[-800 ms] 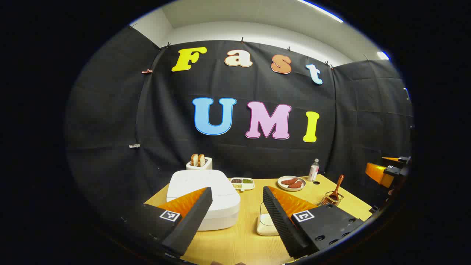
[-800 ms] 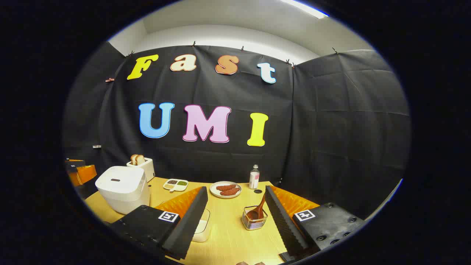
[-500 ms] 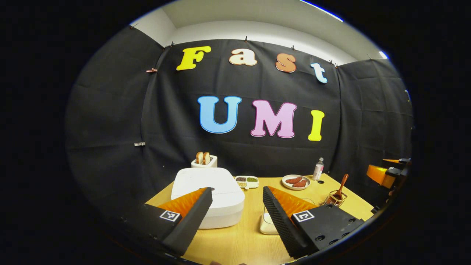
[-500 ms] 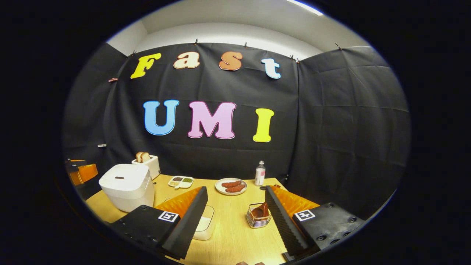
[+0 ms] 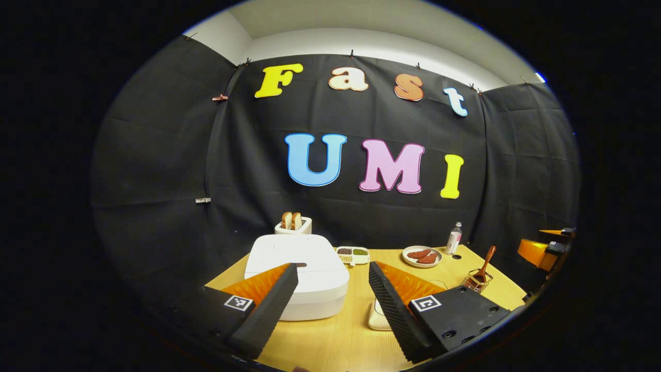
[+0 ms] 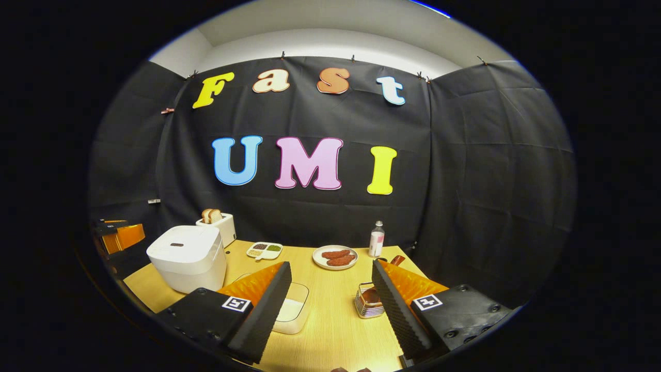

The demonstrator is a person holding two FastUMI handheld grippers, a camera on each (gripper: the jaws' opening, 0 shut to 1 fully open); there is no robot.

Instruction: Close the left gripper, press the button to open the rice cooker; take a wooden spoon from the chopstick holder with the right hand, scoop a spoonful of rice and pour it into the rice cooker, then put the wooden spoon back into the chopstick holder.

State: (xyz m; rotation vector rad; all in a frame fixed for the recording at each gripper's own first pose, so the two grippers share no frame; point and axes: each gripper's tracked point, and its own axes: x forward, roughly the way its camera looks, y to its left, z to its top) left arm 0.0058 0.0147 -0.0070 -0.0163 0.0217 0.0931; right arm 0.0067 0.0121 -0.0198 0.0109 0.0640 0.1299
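The white rice cooker [image 5: 297,274] stands with its lid down at the table's left, partly behind my left gripper's [image 5: 333,289] near finger. That gripper is open, holding nothing, and hovers in front of the cooker. In the right gripper view the cooker [image 6: 188,256] shows a small dark button on its top. The wooden spoon [image 5: 485,261] stands in a wire chopstick holder [image 6: 367,306], just beside one finger of my right gripper [image 6: 330,294], which is open with nothing in it. A clear box of rice [image 6: 294,312] lies low between the grippers.
Along the back of the wooden table [image 6: 330,330] are a toaster with bread [image 5: 293,223], a divided dish of grains [image 5: 353,253], a plate of sausages [image 6: 335,257] and a small bottle [image 6: 377,239]. The other gripper [image 5: 542,248] shows at the far right edge.
Everything has drifted to the right in both views as the two grippers shifted. The holder now sits closer against the right gripper's finger. Both grippers stay open.
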